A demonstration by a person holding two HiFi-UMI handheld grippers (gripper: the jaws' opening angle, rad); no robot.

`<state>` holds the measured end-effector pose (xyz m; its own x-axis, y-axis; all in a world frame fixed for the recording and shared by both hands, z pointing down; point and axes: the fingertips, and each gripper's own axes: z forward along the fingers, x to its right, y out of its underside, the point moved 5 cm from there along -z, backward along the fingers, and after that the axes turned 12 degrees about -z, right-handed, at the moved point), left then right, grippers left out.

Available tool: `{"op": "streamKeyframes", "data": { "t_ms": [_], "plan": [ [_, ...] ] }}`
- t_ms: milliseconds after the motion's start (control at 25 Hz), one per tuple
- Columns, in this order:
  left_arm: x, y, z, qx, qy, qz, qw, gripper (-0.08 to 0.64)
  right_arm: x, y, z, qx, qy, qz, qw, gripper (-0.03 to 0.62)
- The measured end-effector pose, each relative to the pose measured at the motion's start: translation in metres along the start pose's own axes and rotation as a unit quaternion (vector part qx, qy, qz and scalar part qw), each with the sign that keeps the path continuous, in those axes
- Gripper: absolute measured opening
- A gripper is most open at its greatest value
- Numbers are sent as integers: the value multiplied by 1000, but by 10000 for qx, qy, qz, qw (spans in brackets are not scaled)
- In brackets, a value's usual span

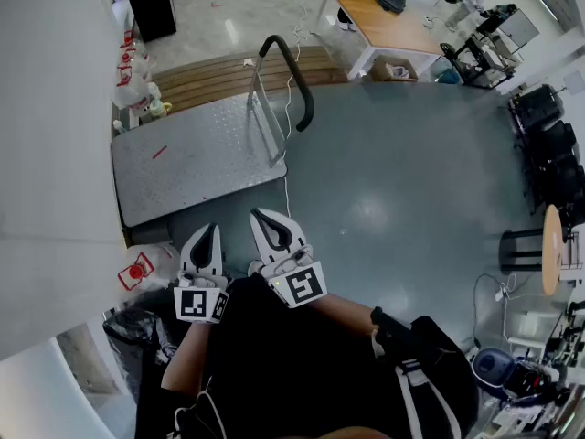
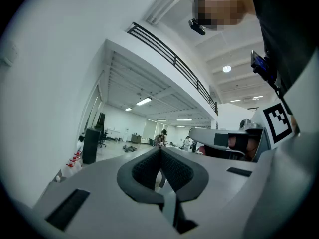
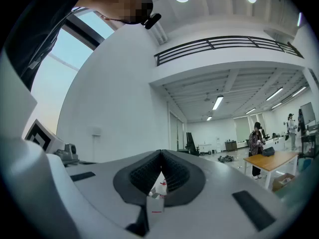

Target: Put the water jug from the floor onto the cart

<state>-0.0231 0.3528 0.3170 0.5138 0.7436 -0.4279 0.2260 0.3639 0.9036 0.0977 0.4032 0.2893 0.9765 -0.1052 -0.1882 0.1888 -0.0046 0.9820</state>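
The left hand-held gripper [image 1: 208,236] is clenched: its pad tips meet and nothing lies between them. The right hand-held gripper [image 1: 265,219] is likewise clenched and empty. In the right gripper view only a distant jug shows through the slot behind the closed tips. Both units are held level, side by side and close to the person's body, and neither touches anything.

The nearest water jug [image 1: 146,265] stands on the floor [image 1: 393,172] against the wall, just beside the left hand-held gripper and below the near corner of the cart [image 1: 196,158]. A black bag [image 1: 137,332] sits next to it, nearer the person.

The cart is a flat metal platform with one looped push handle [image 1: 288,67] at its right edge. Its deck carries no jug; only a small red mark is visible on it.

Task status, judged from this layout: no part is complete. The jug is on the floor and not gripped. Approaching, opening the jaws, gripping, lifting and placing on the deck are all outstanding.

Counts:
- Hand-held grippers: two.
- Carts: one.
- Jugs close by: one.
- Further jugs [image 1: 135,79]: a cluster on the floor by the wall past the far end of the cart. They overlap, so the number cannot be told.
- Wooden bench [image 1: 384,21]: one, well apart.
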Motion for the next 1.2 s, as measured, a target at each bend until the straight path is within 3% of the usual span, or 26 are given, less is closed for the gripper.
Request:
{"op": "streamKeyframes", "data": {
  "t_ms": [160,520,760,1200],
  "plan": [
    [-6,1,24,-15,316,78,9995,18,6,-3,12,315,239,-7,9992,17],
    [4,10,25,-13,341,233,9991,18,9,5,2,395,262,-49,9989,17],
    [-2,12,20,-30,197,334,9992,18,6,9,2,443,80,108,9989,18],
    [-28,18,3,-30,-366,35,9993,18,-7,23,9,304,-246,293,9988,18]
  ]
}}
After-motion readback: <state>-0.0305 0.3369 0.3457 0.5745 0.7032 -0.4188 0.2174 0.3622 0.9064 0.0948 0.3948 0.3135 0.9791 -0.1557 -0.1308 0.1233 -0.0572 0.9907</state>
